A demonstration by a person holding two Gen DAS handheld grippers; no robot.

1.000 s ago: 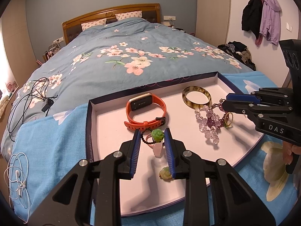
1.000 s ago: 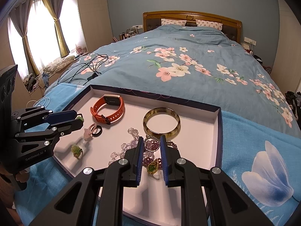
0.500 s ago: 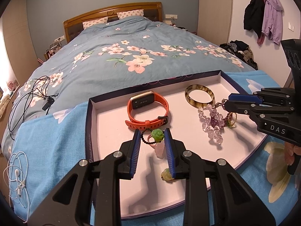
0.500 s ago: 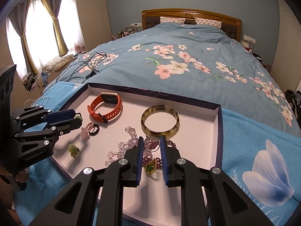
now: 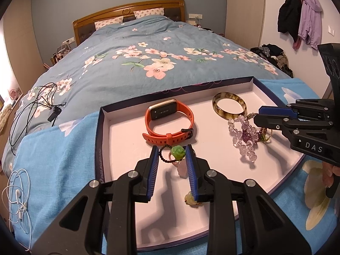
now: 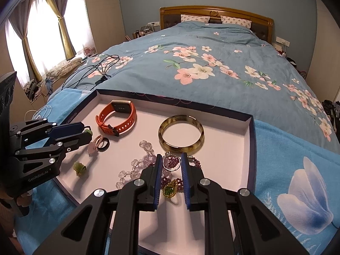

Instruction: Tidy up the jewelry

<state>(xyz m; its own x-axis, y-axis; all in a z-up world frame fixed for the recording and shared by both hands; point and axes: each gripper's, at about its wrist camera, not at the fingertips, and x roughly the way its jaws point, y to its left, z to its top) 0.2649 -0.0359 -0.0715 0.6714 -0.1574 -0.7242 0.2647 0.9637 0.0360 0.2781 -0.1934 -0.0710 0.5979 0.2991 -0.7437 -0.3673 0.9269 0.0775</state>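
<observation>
A shallow box tray [image 5: 102, 131] [image 6: 250, 140] lies on the bed with jewelry in it. My left gripper [image 5: 172, 152] is shut on a green stone pendant [image 5: 178, 152] tied to a black bead cord [image 5: 163, 157], just above the tray floor. A pink crystal [image 5: 182, 170] lies below it. My right gripper [image 6: 171, 162] is shut on a silver ring [image 6: 171, 163] of the purple and clear bead bracelet pile [image 6: 140, 165]. An orange smartwatch [image 5: 169, 121], a tortoiseshell bangle [image 5: 229, 106] and a green gem ring [image 6: 169, 190] lie in the tray.
A small jade figurine [image 5: 192, 199] lies by my left finger. Two stacked rings [image 6: 101, 143] sit near the watch. Black cables [image 5: 36, 104] and white earphones [image 5: 18, 199] lie on the bed to the left. Clothes hang on the right wall [image 5: 299, 19].
Both grippers have drawn back slightly toward the near edge of the tray, each keeping its hold. The jewelry in the tray has not shifted.
</observation>
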